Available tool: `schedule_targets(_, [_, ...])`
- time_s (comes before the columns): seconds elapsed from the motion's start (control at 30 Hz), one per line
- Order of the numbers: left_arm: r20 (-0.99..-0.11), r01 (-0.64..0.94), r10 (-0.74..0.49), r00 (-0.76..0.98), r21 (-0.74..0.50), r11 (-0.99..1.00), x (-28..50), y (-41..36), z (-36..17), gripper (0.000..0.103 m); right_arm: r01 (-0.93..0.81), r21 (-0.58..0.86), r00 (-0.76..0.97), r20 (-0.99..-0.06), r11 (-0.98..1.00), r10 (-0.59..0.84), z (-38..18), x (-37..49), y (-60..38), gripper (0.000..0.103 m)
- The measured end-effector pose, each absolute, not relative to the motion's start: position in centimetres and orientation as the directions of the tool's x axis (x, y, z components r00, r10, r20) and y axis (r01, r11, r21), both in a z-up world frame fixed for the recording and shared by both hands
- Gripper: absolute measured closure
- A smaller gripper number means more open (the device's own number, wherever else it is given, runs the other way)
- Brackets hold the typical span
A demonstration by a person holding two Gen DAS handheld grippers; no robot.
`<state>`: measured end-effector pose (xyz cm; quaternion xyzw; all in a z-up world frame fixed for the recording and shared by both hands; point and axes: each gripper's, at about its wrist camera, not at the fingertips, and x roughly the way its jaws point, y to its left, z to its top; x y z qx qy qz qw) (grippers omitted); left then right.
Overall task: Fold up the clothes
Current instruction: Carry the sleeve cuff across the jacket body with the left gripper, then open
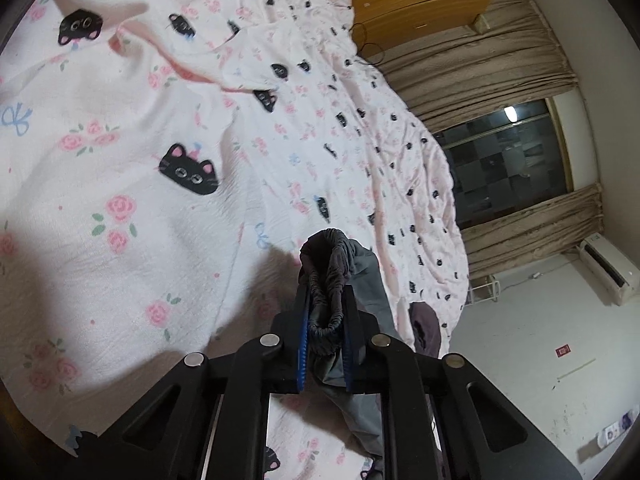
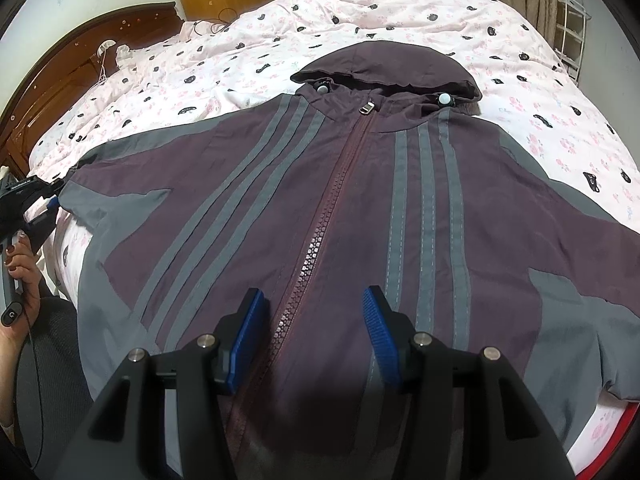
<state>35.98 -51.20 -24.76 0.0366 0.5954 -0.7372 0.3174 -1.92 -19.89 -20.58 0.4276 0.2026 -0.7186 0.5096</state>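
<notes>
A maroon hooded jacket (image 2: pixel 360 208) with grey stripes lies zipped and front up on the bed, its hood (image 2: pixel 384 68) at the far side and both sleeves spread out. My left gripper (image 1: pixel 326 292) is shut on the gathered grey elastic cuff (image 1: pixel 326 272) of one sleeve, which bunches up between the blue pads. In the right wrist view that same left gripper (image 2: pixel 44 200) sits at the jacket's left sleeve end. My right gripper (image 2: pixel 314 294) stands open just above the lower front, astride the zip (image 2: pixel 320 236), with nothing pinched between its fingers.
A pink quilt (image 1: pixel 120 160) printed with cat faces and roses covers the bed. A dark wooden headboard (image 2: pixel 60 80) is at the left, a wardrobe (image 1: pixel 412 4) and curtains (image 1: pixel 480 68) beyond. A person's hand (image 2: pixel 20 276) holds the left gripper's handle. Bare floor (image 1: pixel 520 360) lies beside the bed.
</notes>
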Motion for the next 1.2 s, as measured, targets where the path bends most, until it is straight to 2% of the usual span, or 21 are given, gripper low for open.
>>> schedule_targets(0.1, [-0.397,0.471,-0.428,-0.812,-0.879,-0.077,36.4,-51.2,-25.1,0.093,0.903,0.154,-0.108,-0.821,-0.4,-0.561,-20.8,-2.0,-19.8,0.05])
schedule_targets(0.27, [-0.388,0.477,-0.453,-0.802,-0.874,-0.097,36.0,-50.4,-23.9,0.094,0.901,0.169,-0.1,-0.814,-0.399,-0.572,-21.4,-2.1,-19.7,0.049])
schedule_targets(0.5, [-0.428,0.534,-0.476,-0.768,-0.839,-0.107,35.7,-49.1,-22.6,0.095,0.905,0.165,-0.104,-0.807,-0.392,-0.581,-21.8,-2.0,-19.6,0.049])
schedule_targets(0.77, [-0.462,0.626,-0.499,-0.733,-0.744,-0.231,33.0,-47.6,-18.2,0.095,0.898,0.202,-0.092,-0.782,-0.391,-0.616,-21.5,-2.3,-19.0,0.05])
schedule_targets(0.97, [-0.479,0.686,-0.506,-0.718,-0.613,-0.393,28.7,-45.2,-13.1,0.095,0.873,0.292,-0.057,-0.735,-0.392,-0.675,-20.5,-3.5,-17.6,0.05])
schedule_targets(1.2, [-0.477,0.679,-0.483,-0.734,-0.505,-0.533,23.0,-41.3,-9.6,0.095,0.859,0.316,-0.081,-0.693,-0.403,-0.717,-19.1,-5.0,-14.9,0.05])
